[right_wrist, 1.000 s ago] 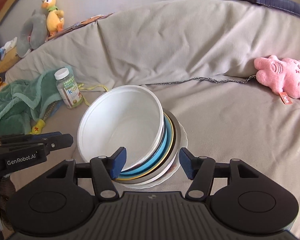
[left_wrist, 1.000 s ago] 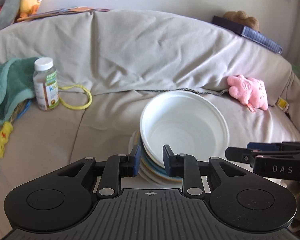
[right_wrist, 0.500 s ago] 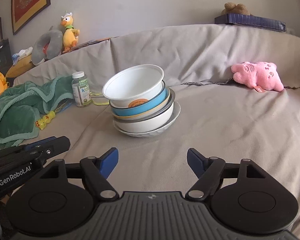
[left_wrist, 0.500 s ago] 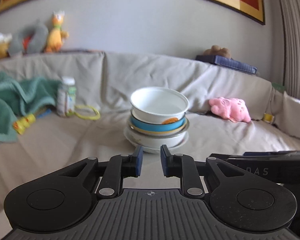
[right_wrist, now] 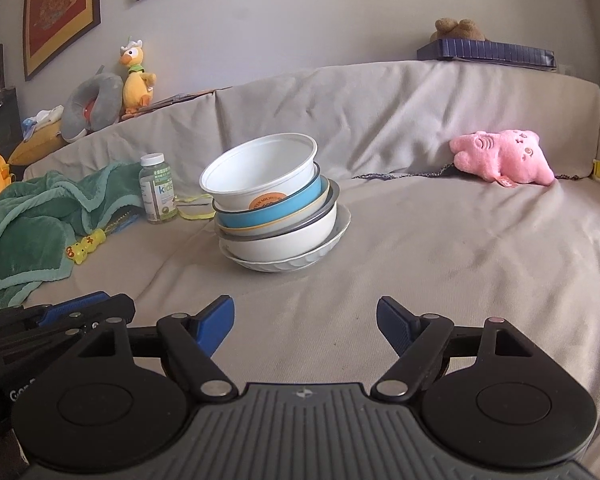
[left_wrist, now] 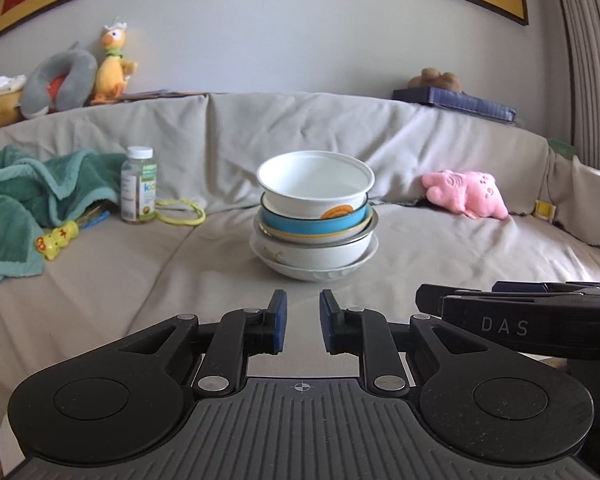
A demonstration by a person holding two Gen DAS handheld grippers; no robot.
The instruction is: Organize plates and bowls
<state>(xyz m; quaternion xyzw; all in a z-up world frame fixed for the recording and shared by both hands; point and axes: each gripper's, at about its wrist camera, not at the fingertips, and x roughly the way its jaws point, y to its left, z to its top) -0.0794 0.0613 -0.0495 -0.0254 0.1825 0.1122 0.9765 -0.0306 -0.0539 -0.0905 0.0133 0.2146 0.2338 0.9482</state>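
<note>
Both your claws have backed away from the stack (left_wrist: 315,220) | left claw (left_wrist: 303,322) narrowly parted, right claw (right_wrist: 305,322) wide, both empty | stack on sofa (right_wrist: 440,248), leaning slightly | task probably nearly finished

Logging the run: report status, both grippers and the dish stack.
Left gripper open, narrow gap, empty. Right gripper open wide, empty. Dish stack nested on sofa, leaning slightly. Nothing between grippers and stack.

Glossy dishware on matt cloth.
The white top bowl (left_wrist: 315,187) looks like smooth plastic, the bottom plate (right_wrist: 332,242) glazed ceramic; the sofa cover (right_wrist: 440,240) is matt woven cloth, the green blanket (left_wrist: 16,204) fuzzy.
</note>
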